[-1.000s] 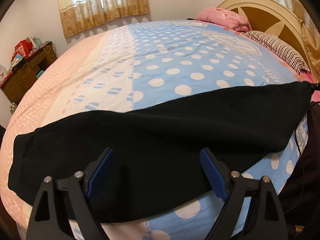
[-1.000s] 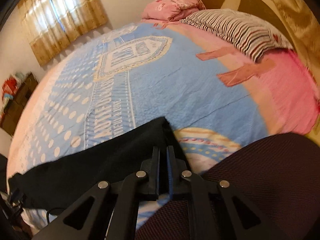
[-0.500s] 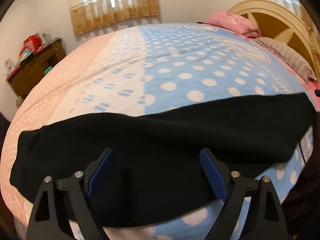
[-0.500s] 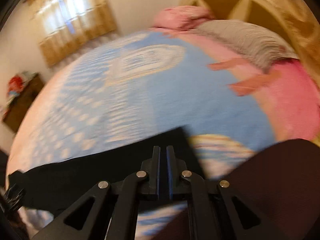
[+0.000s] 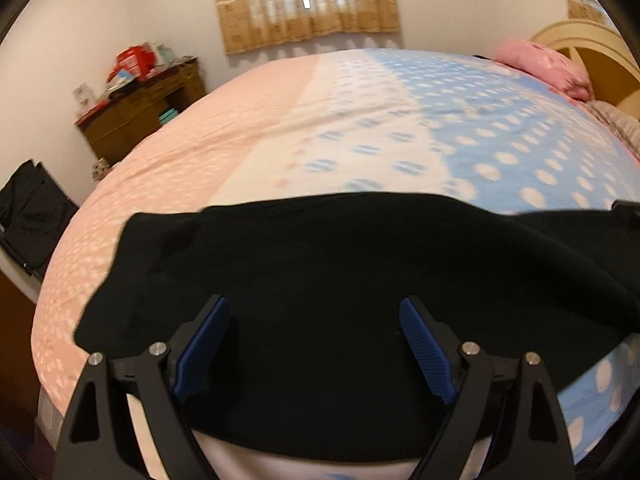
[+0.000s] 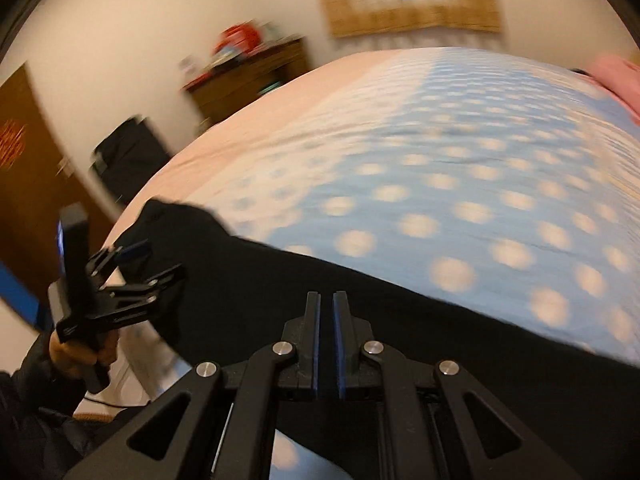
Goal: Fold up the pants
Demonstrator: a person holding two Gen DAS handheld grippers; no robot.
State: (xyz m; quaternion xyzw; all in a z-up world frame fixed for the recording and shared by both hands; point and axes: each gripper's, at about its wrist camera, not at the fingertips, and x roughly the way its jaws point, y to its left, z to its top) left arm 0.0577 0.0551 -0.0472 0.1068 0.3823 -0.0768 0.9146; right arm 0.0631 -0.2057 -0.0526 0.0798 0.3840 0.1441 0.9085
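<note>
pants: black pants (image 5: 360, 280) lie along the near edge of the bed (image 5: 360, 128), running left to right on the pink, white and blue dotted cover, under both my tools.

left gripper: my left gripper (image 5: 314, 344) hovers over the left part of the cloth, jaws spread wide. The blue pads (image 5: 426, 352) are bare, with only cloth seen beyond them. Nothing held.

right gripper: my right gripper (image 6: 327, 320) has its jaws closed to a thin slit. Black cloth lies right at and under the tips; I judge an edge of the pants is pinched there, though black on black leaves the bite itself hard to see.

cross-check: from the right wrist view my left gripper (image 6: 136, 264) shows at far left, open, above the end of the pants, with my hand (image 6: 80, 354) on its handle.

view quality: the right wrist view is smeared, so seams and hems cannot be read.

done so far: the pants look flat as one long band, possibly already doubled leg on leg; I cannot confirm the layers.

left to do: the crosswise fold, end over end, does not look finished. No compact stack is visible yet.

next, as I judge: bring the pinched end over toward the left end, then release and smooth.

risk: a thin pinch may slip or drag the lower layer.
</note>
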